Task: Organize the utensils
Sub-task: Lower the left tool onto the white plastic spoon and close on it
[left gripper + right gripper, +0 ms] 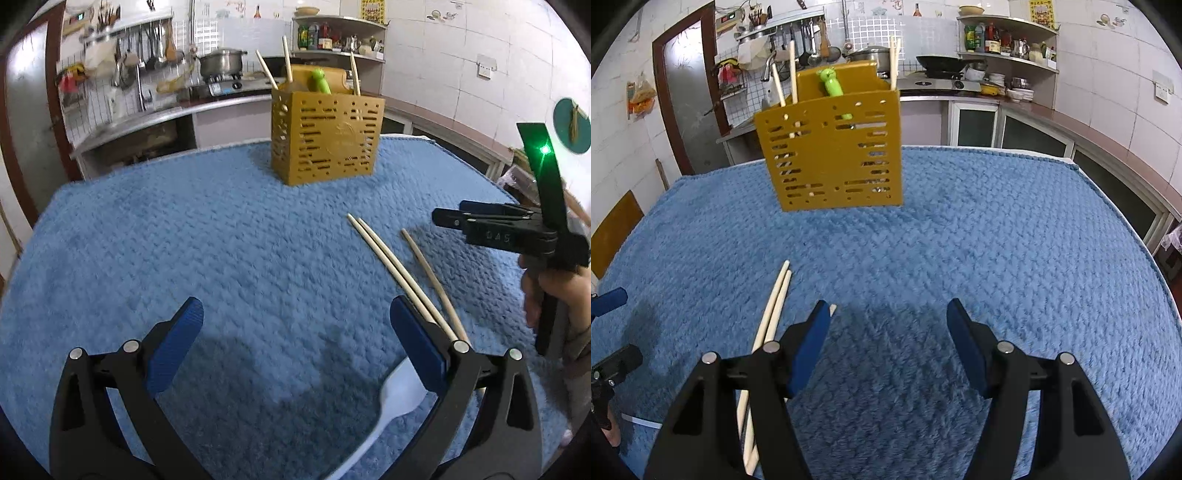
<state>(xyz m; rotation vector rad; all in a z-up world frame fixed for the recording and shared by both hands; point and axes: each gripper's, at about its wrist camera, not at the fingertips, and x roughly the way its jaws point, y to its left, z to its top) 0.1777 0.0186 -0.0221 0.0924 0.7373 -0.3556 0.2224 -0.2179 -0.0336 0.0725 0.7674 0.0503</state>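
Note:
A yellow perforated utensil holder [327, 138] stands at the far side of the blue cloth; it also shows in the right wrist view [831, 151]. It holds three wooden chopsticks and a green-handled utensil [320, 82]. Two chopsticks [391, 266] lie side by side on the cloth, a third [432, 280] just right of them. A white plastic spoon [391, 398] lies by my left gripper's right finger. My left gripper [295, 347] is open and empty. My right gripper [886, 339] is open and empty, just right of the pair of chopsticks [772, 314].
The blue towel-like cloth [221, 240] covers the table. The right gripper [458, 218] shows at the right edge of the left wrist view. Kitchen counters, a stove with pot [221, 62] and shelves stand behind the table.

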